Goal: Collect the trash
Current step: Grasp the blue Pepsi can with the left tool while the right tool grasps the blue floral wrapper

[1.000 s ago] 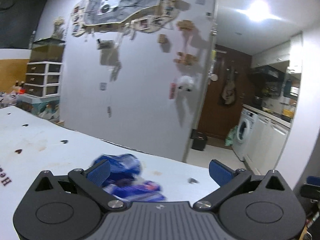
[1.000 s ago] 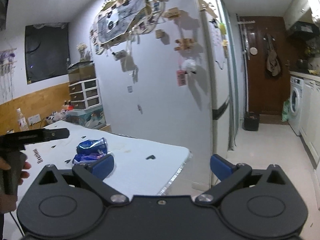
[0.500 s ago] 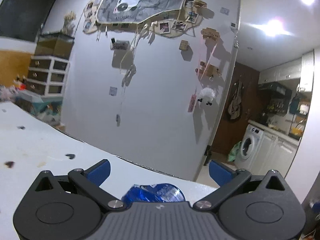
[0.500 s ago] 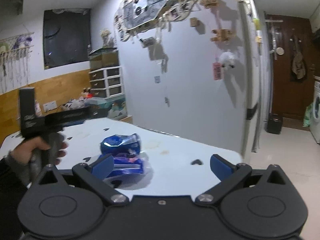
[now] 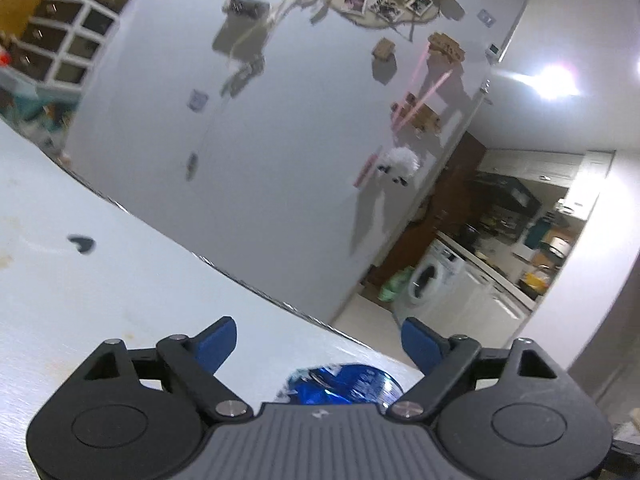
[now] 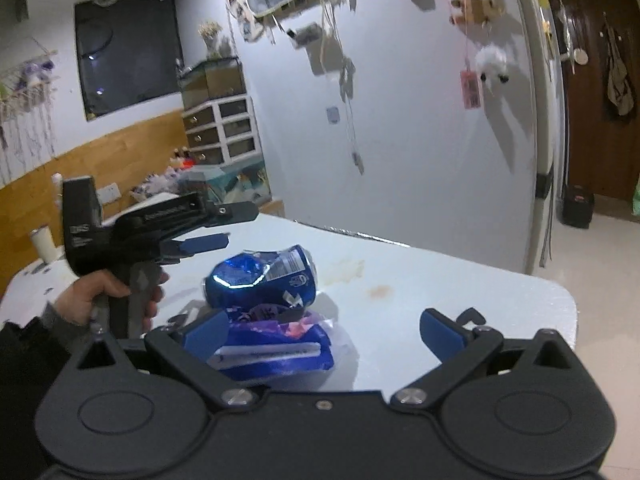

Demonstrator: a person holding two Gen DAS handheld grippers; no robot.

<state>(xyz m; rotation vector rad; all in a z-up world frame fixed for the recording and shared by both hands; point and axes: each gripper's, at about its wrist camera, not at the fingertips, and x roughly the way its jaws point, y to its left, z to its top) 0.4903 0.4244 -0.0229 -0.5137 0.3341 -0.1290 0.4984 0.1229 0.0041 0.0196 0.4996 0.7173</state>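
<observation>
Blue crushed can on table; left tongs narrowing, unclamped; right tongs apart.

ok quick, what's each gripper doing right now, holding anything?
Left gripper: open, closing in, crushed blue can below, ungripped.
Right gripper: open, holding nothing.

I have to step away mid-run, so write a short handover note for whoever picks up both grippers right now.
Left gripper: open, jaws have just been closing, above the crushed blue can, not gripping.
Right gripper: open, holds nothing, low over the blue wrapper.
Things: the can sits on the wrapper, on the white table.
Done: nothing picked up.
Left: grab both and take them away.
</observation>
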